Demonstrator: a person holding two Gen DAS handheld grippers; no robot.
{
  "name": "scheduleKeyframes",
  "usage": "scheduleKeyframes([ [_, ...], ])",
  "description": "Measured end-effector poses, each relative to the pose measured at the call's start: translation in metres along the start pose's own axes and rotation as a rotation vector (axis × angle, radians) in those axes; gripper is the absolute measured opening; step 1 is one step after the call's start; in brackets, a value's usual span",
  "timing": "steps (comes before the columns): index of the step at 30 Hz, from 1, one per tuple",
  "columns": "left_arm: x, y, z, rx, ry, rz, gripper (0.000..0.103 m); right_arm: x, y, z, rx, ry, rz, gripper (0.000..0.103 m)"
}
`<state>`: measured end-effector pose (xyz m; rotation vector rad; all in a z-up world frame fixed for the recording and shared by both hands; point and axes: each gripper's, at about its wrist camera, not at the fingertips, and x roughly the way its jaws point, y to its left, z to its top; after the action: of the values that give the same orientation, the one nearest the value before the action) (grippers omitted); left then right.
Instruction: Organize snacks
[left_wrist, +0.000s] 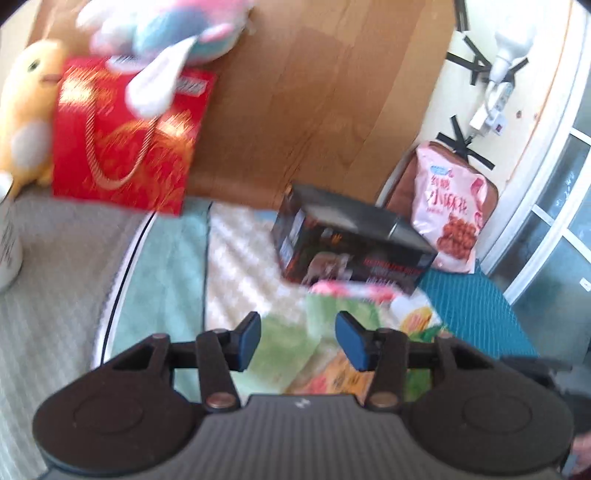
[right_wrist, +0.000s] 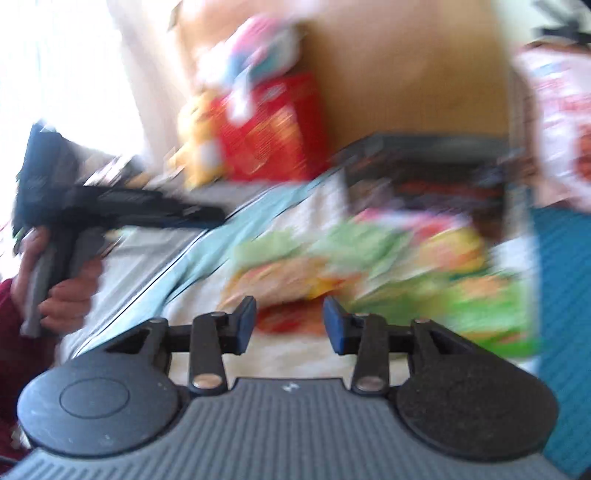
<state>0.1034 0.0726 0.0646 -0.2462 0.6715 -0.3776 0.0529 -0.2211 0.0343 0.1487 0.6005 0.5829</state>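
Your L claw (left_wrist: 297, 339) & R claw (right_wrist: 289, 321): both partly open, nothing gripped, above green snack bags (left_wrist: 325, 325) nr black box (left_wrist: 351, 240).

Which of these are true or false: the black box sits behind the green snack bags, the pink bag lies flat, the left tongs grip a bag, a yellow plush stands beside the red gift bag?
1. The black box sits behind the green snack bags. True.
2. The pink bag lies flat. False: it stands upright.
3. The left tongs grip a bag. False: they are open, gripping nothing.
4. A yellow plush stands beside the red gift bag. True.
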Motion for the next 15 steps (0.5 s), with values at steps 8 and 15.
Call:
scheduleKeyframes([
  [8, 0.108, -0.031, 0.054, 0.075, 0.155, -0.005, 0.058, 0.053, -0.107, 0.053, 0.244, 0.028, -0.078, 0.044],
  [15, 0.160, -0.038, 0.039, 0.067, 0.282, -0.002, 0.048, 0.098, -0.133, 0.036, 0.357, 0.132, 0.039, 0.041],
])
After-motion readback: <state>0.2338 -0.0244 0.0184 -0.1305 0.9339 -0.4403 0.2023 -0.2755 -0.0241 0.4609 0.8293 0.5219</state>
